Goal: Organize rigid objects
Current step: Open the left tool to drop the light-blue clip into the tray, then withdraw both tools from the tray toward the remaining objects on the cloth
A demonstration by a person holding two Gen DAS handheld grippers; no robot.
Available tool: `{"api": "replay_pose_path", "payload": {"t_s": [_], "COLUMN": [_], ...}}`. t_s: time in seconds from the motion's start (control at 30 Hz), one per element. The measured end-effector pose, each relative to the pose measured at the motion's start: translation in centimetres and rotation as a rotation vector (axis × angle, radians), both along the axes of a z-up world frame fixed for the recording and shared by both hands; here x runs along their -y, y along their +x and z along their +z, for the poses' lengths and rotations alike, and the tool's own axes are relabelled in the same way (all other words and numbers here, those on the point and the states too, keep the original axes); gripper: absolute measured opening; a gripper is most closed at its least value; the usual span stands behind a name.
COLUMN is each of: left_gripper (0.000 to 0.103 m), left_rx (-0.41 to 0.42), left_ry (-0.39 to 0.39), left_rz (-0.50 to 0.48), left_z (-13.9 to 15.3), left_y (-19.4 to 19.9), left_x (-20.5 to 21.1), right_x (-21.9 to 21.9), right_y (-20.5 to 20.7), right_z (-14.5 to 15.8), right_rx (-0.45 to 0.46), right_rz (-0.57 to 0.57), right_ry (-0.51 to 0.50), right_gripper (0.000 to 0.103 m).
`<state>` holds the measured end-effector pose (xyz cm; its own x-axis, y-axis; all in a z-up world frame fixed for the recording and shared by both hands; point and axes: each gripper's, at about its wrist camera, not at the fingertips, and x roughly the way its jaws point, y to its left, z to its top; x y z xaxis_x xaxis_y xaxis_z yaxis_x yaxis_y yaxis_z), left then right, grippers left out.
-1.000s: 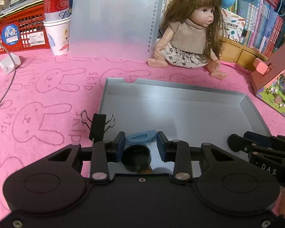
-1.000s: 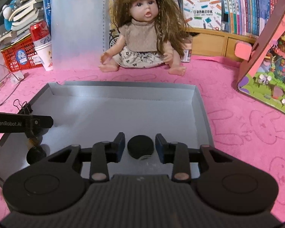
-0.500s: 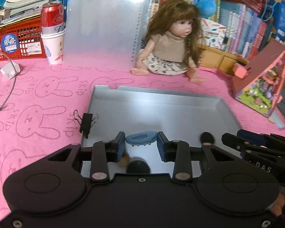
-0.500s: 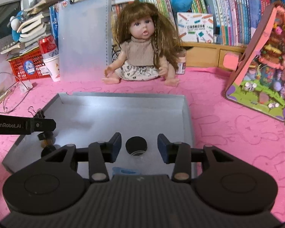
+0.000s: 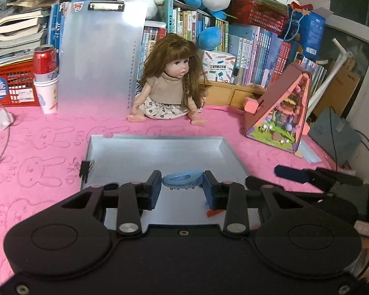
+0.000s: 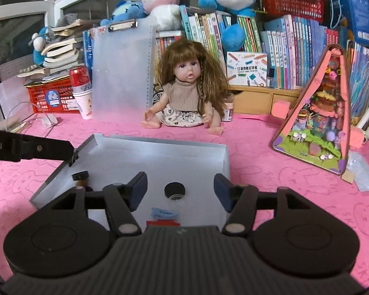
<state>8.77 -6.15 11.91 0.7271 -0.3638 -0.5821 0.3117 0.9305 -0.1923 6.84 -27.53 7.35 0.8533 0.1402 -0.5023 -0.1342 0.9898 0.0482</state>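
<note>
Holding: the left gripper [image 5: 181, 177] has a blue hair clip [image 5: 182, 180] pinched by its two ends, its fingers set narrow, raised above the near part of the tray [image 5: 160, 139]
Released: the right gripper [image 6: 180, 181] has just been opening its fingers and they stand wide, with nothing pressed between them; a black-capped jar [image 6: 174, 191] stands upright on the tray floor in the gap, clear of both pads
Also in the tray: a second blue clip [image 6: 163, 213] lying on a red piece [image 6: 162, 222] at the near edge, and another dark-capped item [image 6: 80, 175] by the left wall
Rim: a black binder clip [image 5: 85, 169] sits at the tray's left wall
Around: pink rabbit-print desk [image 5: 37, 172]; a doll [image 5: 171, 86] sits behind the tray
Stage, as I judge it: one thing set down, one yet to be placed
Risk, clip: gripped only at its ends, so it could twist or pop out if the hand swings fast
Risk, jar: a sideways pull of the right fingers could catch the cap and tip it
Risk, crowding: the two grippers are close and could bump over the tray
</note>
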Motion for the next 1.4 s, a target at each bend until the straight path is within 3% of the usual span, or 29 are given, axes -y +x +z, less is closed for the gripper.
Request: {"api": "replay_pose_path", "payload": {"t_s": [0.57, 0.97, 1.17, 1.4], "left_gripper": [0.039, 0.042, 0.045, 0.045], "left_rx": [0.057, 0.029, 0.05, 0.047], "left_ry": [0.13, 0.143, 0.118, 0.141], "left_rz": [0.133, 0.115, 0.107, 0.096], "left_z": [-5.8, -7.7, -8.0, -8.6], "left_y": [-5.2, -6.3, -8.5, -10.8], "left_x": [-2.8, -3.8, -5.1, -6.0], "right_x": [-2.2, -3.3, -3.9, -4.3], "right_y": [-5.3, -5.6, -6.3, -7.3], "right_z": [-3.7, -5.2, -5.8, -6.3], "right_rx": [0.014, -0.014, -0.014, -0.013], "right_rz": [-0.012, -0.001, 0.027, 0.052], "right_ry": [0.018, 0.009, -0.007, -0.032], "right_gripper": [0.084, 0.086, 0.086, 0.086]}}
